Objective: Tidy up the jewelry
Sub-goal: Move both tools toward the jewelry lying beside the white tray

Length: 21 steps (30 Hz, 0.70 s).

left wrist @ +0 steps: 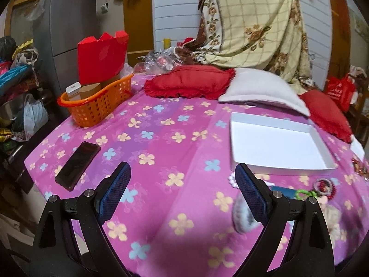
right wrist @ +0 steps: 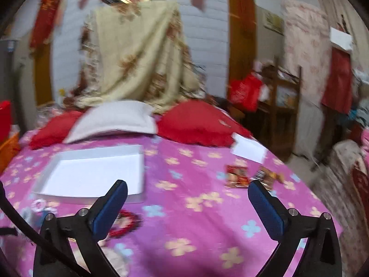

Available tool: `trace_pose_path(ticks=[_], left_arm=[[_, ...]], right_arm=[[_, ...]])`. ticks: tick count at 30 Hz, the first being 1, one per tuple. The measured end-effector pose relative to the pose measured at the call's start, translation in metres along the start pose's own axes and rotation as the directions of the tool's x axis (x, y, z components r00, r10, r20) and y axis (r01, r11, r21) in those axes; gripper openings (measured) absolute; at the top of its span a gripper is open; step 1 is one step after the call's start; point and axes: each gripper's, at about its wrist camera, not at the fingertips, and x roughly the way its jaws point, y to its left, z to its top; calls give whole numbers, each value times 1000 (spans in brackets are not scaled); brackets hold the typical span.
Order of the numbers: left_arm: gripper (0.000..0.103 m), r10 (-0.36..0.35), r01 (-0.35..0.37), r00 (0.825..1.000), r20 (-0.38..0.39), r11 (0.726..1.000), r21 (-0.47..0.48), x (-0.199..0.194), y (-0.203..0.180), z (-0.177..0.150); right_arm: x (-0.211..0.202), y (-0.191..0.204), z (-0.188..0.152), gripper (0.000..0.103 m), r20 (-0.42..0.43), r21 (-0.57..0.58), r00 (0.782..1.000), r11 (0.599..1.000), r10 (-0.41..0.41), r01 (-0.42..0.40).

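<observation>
Left wrist view: the left gripper point(left wrist: 182, 175) hangs released above the flowered cloth point(left wrist: 161, 143); the white tray point(left wrist: 234, 138) lies at two o'clock, a white bead bracelet point(left wrist: 231, 181) just beside its near edge.

Right wrist view, blurred: the right gripper point(right wrist: 188, 195) is spread, grasping nothing; the tray point(right wrist: 96, 150) sits at ten o'clock, a red bracelet point(right wrist: 129, 221) partly hidden by its left finger.

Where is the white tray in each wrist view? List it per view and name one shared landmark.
Left wrist: white tray lies right of centre, beyond the right fingertip.
Right wrist: white tray lies left of centre, beyond the left fingertip.
Shared landmark: grey pillow just behind the tray.
</observation>
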Motion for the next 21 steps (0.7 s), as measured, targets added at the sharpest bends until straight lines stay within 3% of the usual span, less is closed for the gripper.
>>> trace_pose_path(ticks=[5,11,21], left_arm=[[92,14,-15,999,33,999,31,-21,-4,-15],[92,-7,8,1000,-23,997,75,-25,-14,-33],[92,-67,73,988,-136,996,42,-27,-31,-65]], right_arm=[[-7,30,-27,103,-53,22,994,995,100,-99],[-17,50,-55,103,-71,-9,992,995,100,-101],[-28,66,-82,103,-156,-18,978,989,140,-145]])
